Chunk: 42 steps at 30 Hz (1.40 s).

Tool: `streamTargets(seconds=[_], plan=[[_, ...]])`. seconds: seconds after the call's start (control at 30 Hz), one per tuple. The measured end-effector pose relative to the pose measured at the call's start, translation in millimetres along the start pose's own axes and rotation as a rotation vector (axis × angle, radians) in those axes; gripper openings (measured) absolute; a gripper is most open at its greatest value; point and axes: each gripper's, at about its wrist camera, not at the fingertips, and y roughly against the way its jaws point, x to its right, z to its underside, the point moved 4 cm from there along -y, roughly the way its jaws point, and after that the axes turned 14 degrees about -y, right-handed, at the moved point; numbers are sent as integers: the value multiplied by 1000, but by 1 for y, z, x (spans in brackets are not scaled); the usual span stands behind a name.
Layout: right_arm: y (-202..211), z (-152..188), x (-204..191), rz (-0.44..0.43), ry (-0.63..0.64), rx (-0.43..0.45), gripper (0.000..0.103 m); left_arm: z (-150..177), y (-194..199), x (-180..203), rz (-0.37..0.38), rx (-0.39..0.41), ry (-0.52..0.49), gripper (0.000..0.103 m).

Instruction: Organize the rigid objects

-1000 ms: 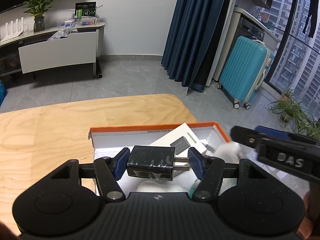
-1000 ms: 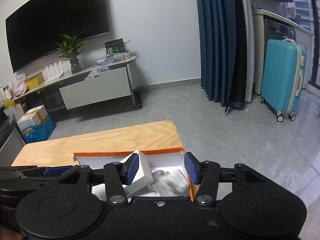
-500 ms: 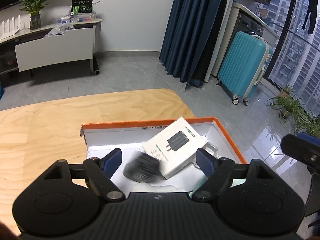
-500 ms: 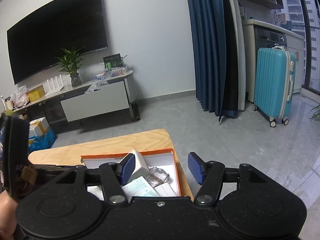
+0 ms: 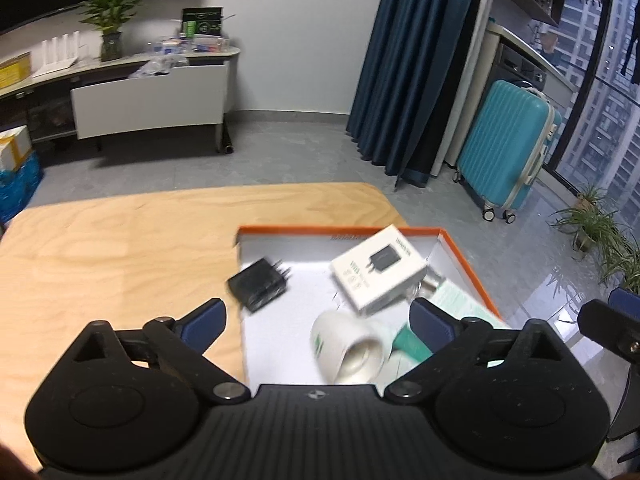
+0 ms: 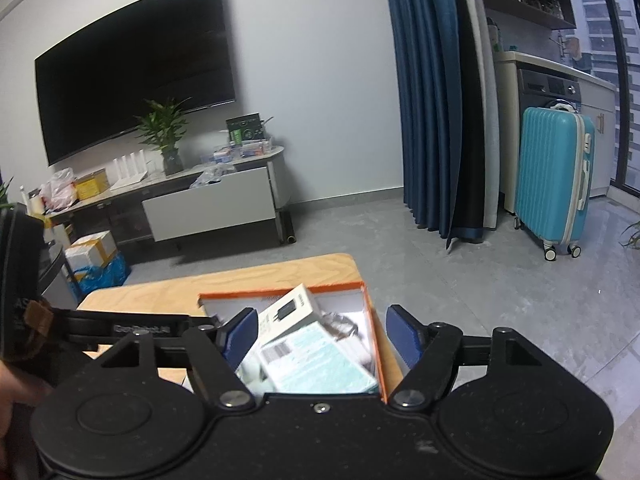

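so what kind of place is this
Most likely a home living room: a large black wall-mounted television above a low white media cabinet, dark blue floor-length curtains, and a turquoise hard-shell suitcase.

One orange-rimmed box (image 5: 468,264), one black charger (image 5: 260,285), one white carton (image 5: 380,270), one mug (image 5: 348,346)

The box (image 5: 468,258) is sitting on the table (image 5: 120,240) at its right end. Inside the box, the charger (image 5: 259,283) is lying at the left, the carton (image 5: 378,270) toward the back right, and the cup (image 5: 348,346) at the front.
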Motion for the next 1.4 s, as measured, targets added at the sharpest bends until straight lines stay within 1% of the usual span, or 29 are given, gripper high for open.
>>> streamTargets(seconds=[0.1,0.37,0.57,0.7,0.83,1.0,1.17,1.4], plan=[[12,8,-1,-6,-5,-8,87,11,16,-1,-30,-10,12,102],[39,30,-4,-22,38,-41,89,41,54,9,-108,-33,41,103],[57,46,0,-9,38,-47,90,63,69,26,-133,-69,37,103],[66,56,3,0,46,-59,90,79,72,40,-155,-105,36,103],[73,64,6,7,52,-66,90,94,76,54,-157,-130,10,103],[79,72,6,11,62,-79,91,107,77,60,-120,-165,22,103],[80,76,6,14,60,-88,91,112,81,63,-122,-162,21,103],[82,79,2,11,76,-94,91,115,82,70,-89,-168,20,103]])
